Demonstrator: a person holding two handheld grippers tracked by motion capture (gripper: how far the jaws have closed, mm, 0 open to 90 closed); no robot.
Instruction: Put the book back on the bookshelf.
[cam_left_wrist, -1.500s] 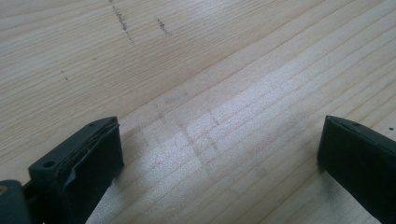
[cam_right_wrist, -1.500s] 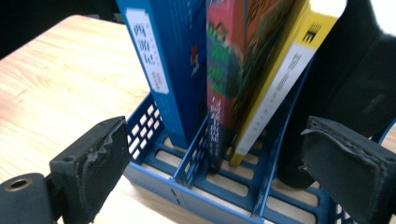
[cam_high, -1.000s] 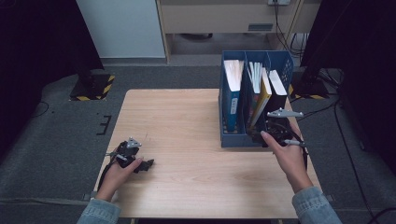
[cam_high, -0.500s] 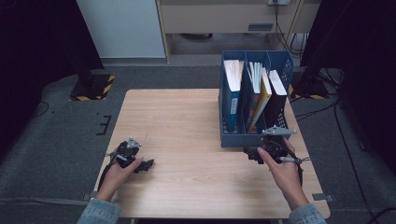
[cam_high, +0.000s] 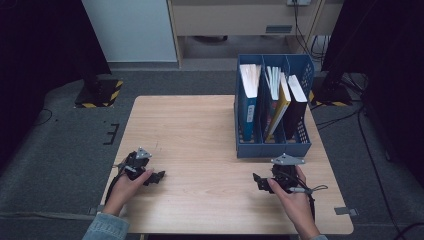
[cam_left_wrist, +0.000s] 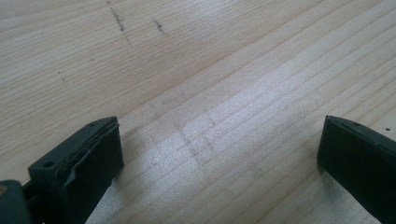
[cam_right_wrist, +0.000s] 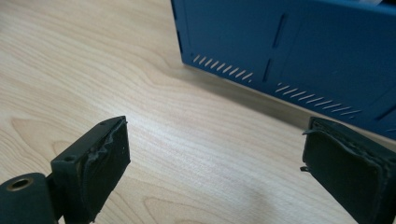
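In the high view your left hand (cam_high: 129, 181) comes in from the lower left of the frame and rests on the bench (cam_high: 200, 140), near its lower left corner. It holds the left gripper (cam_high: 159, 176), which points to the right of the frame and lies low on the wood. In the left gripper view the jaws are spread wide apart with bare wood between them.

Your right hand (cam_high: 295, 197) enters from the lower right of the frame. The right gripper (cam_high: 256, 180) points to the left and sits just below the blue file rack (cam_high: 272, 148), close to its front wall but apart from it. Its jaws are also released, gripping nothing. The rack stands in the upper right part of the bench, with books (cam_high: 248, 95) upright in its compartments.
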